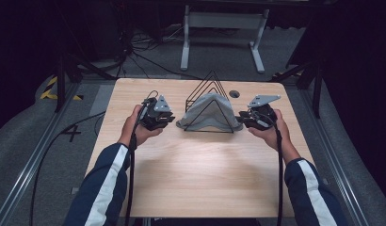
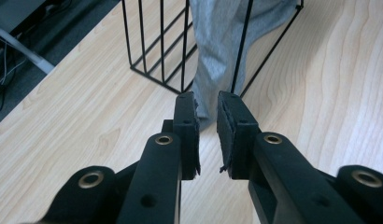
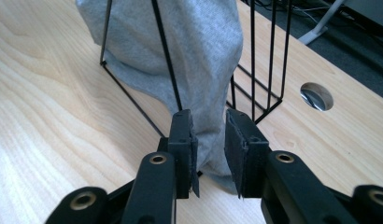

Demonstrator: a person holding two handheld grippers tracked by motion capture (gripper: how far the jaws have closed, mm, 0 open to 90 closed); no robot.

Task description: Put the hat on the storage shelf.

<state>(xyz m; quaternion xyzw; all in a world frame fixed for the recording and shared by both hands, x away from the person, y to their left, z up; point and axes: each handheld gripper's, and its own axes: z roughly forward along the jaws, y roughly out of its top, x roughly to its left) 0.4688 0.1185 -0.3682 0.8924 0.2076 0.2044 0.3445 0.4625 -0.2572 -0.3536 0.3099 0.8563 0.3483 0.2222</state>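
A black wire rack (image 1: 209,101) draped with grey cloth (image 1: 207,114) stands at upper centre of the table (image 1: 205,174), blocking the straight path between the left gripper (image 1: 168,118) and right gripper (image 1: 241,119), which flank it closely with jaws slightly parted. The table's whole lower half lies open. A round hole (image 1: 234,93) sits upper right of the rack.
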